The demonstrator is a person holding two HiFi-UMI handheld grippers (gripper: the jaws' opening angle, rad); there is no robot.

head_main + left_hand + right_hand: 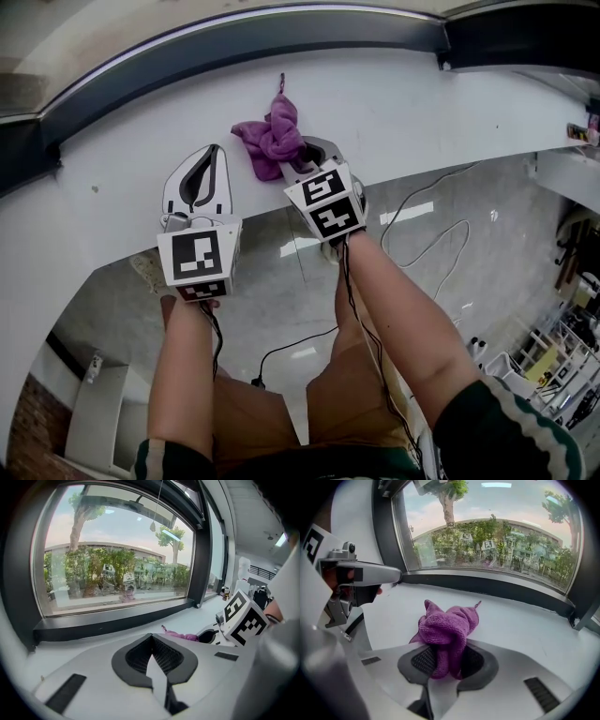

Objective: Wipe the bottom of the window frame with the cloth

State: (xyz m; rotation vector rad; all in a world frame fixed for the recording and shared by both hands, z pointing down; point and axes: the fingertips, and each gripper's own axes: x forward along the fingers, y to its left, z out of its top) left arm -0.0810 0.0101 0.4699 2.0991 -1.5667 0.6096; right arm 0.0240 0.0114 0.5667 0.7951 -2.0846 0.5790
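A crumpled purple cloth (272, 131) lies on the white sill (422, 103), just below the dark bottom rail of the window frame (234, 42). My right gripper (296, 165) is shut on the cloth's near end; in the right gripper view the cloth (446, 625) bunches up out of the jaws (447, 645), a short way from the rail (487, 585). My left gripper (199, 180) hovers over the sill to the left, shut with nothing in it. In the left gripper view its tips (152, 637) point at the rail (117, 620), with the cloth (180, 636) off to the right.
The sill's near edge drops to a grey floor with loose cables (422, 225). A dark upright post (442, 39) joins the rail at the right. Shelving (562, 366) stands low at the right, and the person's legs are below the grippers.
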